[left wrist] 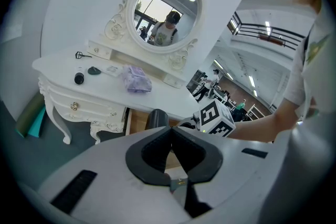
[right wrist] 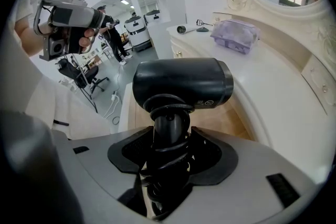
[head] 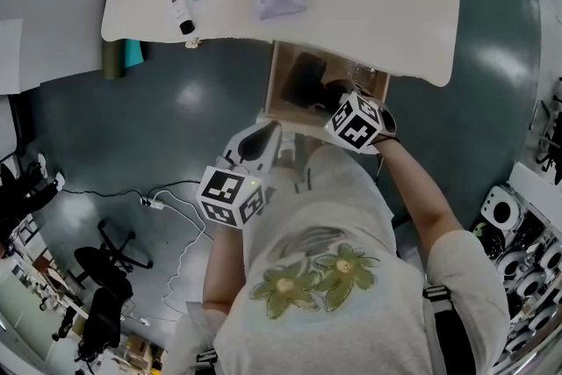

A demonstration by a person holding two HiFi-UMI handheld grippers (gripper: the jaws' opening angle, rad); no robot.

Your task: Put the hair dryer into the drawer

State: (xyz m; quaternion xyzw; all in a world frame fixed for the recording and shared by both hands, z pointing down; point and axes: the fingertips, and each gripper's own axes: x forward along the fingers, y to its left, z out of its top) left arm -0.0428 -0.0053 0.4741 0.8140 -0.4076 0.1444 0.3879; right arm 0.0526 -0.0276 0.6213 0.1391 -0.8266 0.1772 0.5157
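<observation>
Black hair dryer (right wrist: 181, 86): clamped by its cord-wrapped handle between the fingers of the right gripper (right wrist: 169, 140), body above the open wooden drawer (head: 279, 75) of the white table (head: 369, 4). Left gripper (left wrist: 171, 136): fingers closed together, nothing between them, held near the person's torso, apart from the drawer.

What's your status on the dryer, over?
Left gripper shut, empty. Right gripper shut on hair dryer handle, cord wound round it. Dryer held over open drawer. Nothing seen blocking.
</observation>
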